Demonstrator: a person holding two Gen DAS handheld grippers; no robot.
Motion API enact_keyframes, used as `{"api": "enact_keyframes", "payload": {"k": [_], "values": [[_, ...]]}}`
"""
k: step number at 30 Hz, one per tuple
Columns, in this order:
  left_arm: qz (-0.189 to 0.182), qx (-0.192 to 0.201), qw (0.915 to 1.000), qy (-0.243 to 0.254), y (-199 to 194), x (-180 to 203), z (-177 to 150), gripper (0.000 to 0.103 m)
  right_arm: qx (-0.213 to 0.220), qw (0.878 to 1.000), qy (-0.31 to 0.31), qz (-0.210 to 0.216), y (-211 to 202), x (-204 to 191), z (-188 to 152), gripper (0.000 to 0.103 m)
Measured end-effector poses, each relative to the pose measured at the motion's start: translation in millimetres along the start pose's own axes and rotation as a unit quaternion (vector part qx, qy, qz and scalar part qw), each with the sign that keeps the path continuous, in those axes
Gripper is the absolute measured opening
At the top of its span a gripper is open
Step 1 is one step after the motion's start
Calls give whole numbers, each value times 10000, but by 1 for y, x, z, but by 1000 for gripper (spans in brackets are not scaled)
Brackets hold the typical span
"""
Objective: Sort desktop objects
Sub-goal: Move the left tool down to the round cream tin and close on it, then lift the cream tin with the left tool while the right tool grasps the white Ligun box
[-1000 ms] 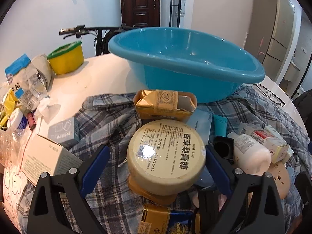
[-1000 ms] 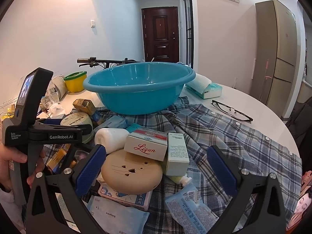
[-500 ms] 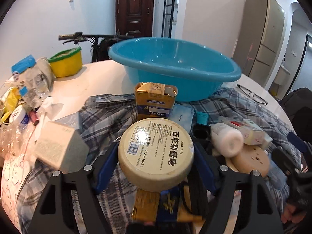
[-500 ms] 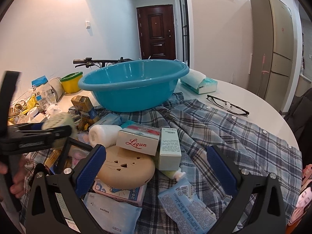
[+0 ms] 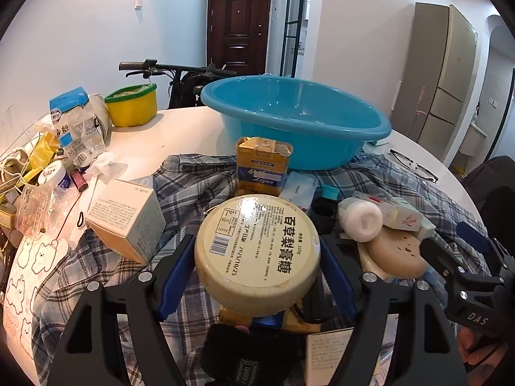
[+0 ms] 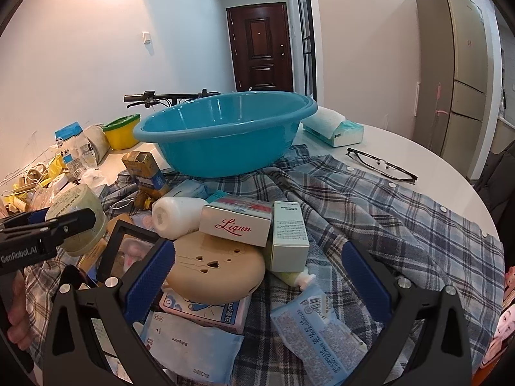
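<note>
Above a plaid shirt on the white desk, the left gripper has its jaws clamped on a round cream tin, lifted clear of the clutter before a blue basin. Nearby, the right gripper holds its jaws wide open over a tan disc, gripping nothing.

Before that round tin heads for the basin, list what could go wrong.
1. The left gripper pinches the round tin only by its curved sides; it could slip out.
2. The upright gold carton stands between tin and blue basin; a low pass may topple it.
</note>
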State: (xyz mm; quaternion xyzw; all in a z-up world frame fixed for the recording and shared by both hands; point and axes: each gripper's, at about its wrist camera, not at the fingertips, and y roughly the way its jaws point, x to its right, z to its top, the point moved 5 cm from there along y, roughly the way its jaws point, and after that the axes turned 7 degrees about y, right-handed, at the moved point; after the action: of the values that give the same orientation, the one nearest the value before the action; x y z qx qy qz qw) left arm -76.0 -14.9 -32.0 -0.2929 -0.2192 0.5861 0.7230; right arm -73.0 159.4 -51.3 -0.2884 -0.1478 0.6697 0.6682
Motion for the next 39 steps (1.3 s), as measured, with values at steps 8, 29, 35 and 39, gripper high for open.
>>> {"api": "enact_keyframes", "payload": {"k": [8, 29, 35, 39], "values": [[24, 12, 10000, 32, 4, 4, 1, 77, -43, 9996, 129, 262, 18, -6, 11, 103], [8, 66, 9998, 173, 7, 11, 7, 77, -257, 9984, 206, 454, 50, -5, 17, 57], [40, 66, 9999, 154, 6, 10, 3, 77, -184, 9974, 286, 631, 31, -2, 12, 56], [46, 61, 9998, 173, 6, 11, 2, 77, -126, 9972, 324, 659, 23, 0, 12, 56]]}}
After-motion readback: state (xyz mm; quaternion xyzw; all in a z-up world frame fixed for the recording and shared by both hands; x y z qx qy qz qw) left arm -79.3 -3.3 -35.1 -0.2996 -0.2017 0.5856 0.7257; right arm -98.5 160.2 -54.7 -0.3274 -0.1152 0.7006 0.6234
